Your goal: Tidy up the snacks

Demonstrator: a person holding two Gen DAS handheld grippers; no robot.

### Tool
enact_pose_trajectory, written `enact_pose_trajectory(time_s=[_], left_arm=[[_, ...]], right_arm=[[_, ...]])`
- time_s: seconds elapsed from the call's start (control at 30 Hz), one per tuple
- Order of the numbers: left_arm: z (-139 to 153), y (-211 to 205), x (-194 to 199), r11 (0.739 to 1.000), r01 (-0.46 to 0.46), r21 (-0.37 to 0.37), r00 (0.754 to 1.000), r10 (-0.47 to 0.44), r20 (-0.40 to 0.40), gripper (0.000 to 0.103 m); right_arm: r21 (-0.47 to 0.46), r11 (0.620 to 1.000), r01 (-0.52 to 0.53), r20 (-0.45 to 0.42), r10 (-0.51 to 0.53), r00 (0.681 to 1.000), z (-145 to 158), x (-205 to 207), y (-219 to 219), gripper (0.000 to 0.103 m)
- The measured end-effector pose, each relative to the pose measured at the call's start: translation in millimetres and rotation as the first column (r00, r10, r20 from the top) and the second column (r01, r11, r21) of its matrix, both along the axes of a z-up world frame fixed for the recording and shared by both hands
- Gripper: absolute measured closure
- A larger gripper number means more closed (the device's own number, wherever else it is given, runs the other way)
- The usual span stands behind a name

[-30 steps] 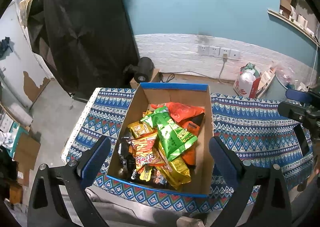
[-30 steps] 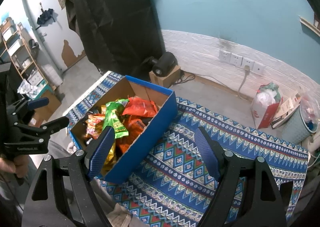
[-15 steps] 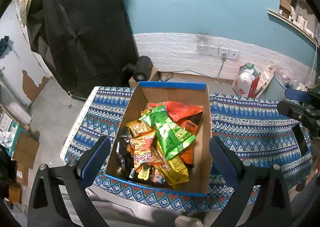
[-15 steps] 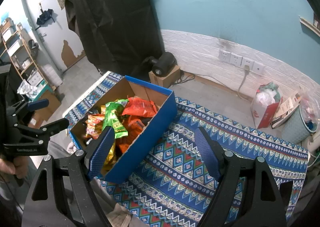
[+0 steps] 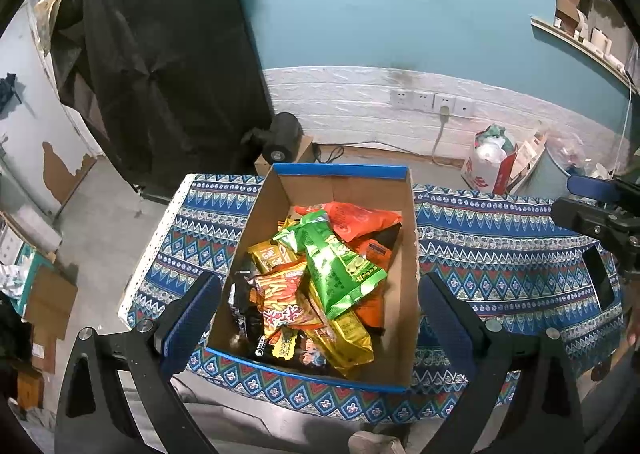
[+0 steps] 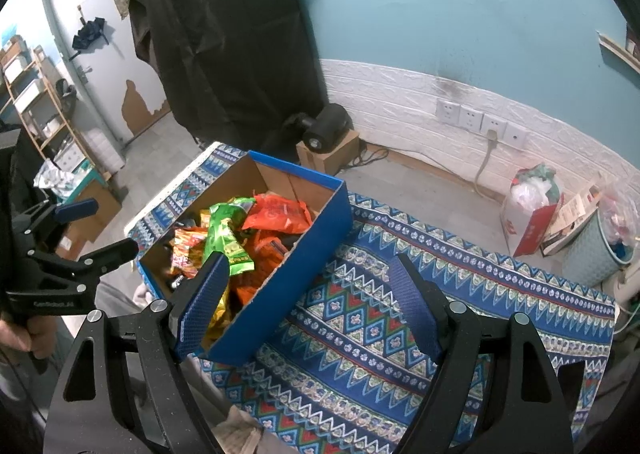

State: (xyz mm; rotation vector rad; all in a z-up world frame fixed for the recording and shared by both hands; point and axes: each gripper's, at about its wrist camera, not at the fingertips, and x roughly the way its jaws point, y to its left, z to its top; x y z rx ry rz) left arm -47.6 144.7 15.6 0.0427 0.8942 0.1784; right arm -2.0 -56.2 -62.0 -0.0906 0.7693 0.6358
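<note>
A blue cardboard box (image 5: 405,286) stands on a table with a blue patterned cloth (image 5: 500,254). It holds several snack packets: a green bag (image 5: 336,266) on top, an orange bag (image 5: 352,215) behind it, a red-and-yellow packet (image 5: 280,294) and a gold packet (image 5: 352,338). My left gripper (image 5: 320,318) is open and empty, held above the box's near end. My right gripper (image 6: 312,306) is open and empty, above the box's right wall (image 6: 296,274) and the cloth (image 6: 400,334). The green bag (image 6: 224,238) and orange bag (image 6: 280,213) show there too.
A black cloth backdrop (image 5: 160,53) hangs behind the table at left. A black lamp on a small wooden box (image 5: 282,141) stands on the floor behind the table. A red-and-white bag (image 6: 528,213) and a pale bin (image 6: 596,250) stand by the wall at right.
The left wrist view has drifted slightly, so the box sits a little higher in frame. Both grippers stay open; the snacks have not moved.
</note>
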Motion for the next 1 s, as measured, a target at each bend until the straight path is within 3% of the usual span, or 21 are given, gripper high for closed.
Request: enact_pose_trajectory(time_s=[0.4,0.53,1.0], left_arm=[[-0.5,-0.5,-0.2,1.0,-0.01,-0.001,1.0,0.01,0.003,0.003],[-1.9,1.0,-0.6,0.999,-0.017,-0.035,1.0,0.017,-0.004,0.003],[-2.5,-7.5,-0.3,0.999,-0.014,0.042,1.0,0.013,0.004,0.003]], right_arm=[[-0.004,1.0,0.002,0.001,-0.002,1.0,0.1,0.9,-3.8,0.022],[-0.009,1.0,0.001,-0.002,-0.001,1.0,0.4,1.1,-5.4,0.022],[-0.011,1.0,0.002,0.001,-0.002,1.0,0.1,1.0,-6.7,0.022]])
